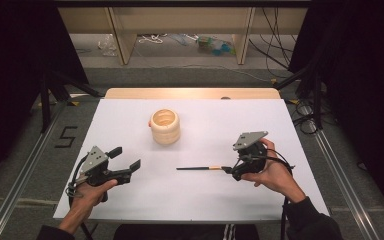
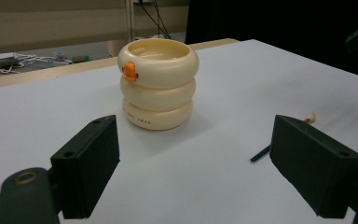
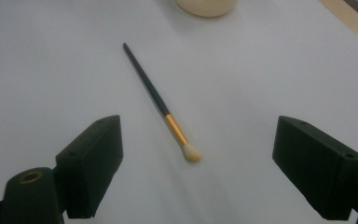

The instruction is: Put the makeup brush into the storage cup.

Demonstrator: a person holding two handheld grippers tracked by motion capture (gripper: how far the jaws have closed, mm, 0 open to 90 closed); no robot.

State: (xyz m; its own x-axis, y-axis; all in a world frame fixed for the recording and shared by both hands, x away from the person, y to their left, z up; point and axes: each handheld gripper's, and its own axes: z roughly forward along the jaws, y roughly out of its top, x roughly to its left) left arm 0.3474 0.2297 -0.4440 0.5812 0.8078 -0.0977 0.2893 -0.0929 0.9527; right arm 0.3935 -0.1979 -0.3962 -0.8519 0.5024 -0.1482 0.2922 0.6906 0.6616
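On surface, centre-right: brush (image 1: 200, 168), long axis 9-to-3 o'clock, bristle end just at 9 o'clock of right gripper (image 3: 198, 172), jaws wide, empty, nearer hand. Left gripper (image 2: 193, 177): wide open, empty, well apart. Cup (image 1: 165, 126): 11 o'clock of brush.

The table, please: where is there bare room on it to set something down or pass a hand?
The white table is mostly bare: the far right stretch beyond the cream holder, the far left corner, and the near strip between the two hands. The tightest spot is around the brush, which lies just ahead of the open right claw.
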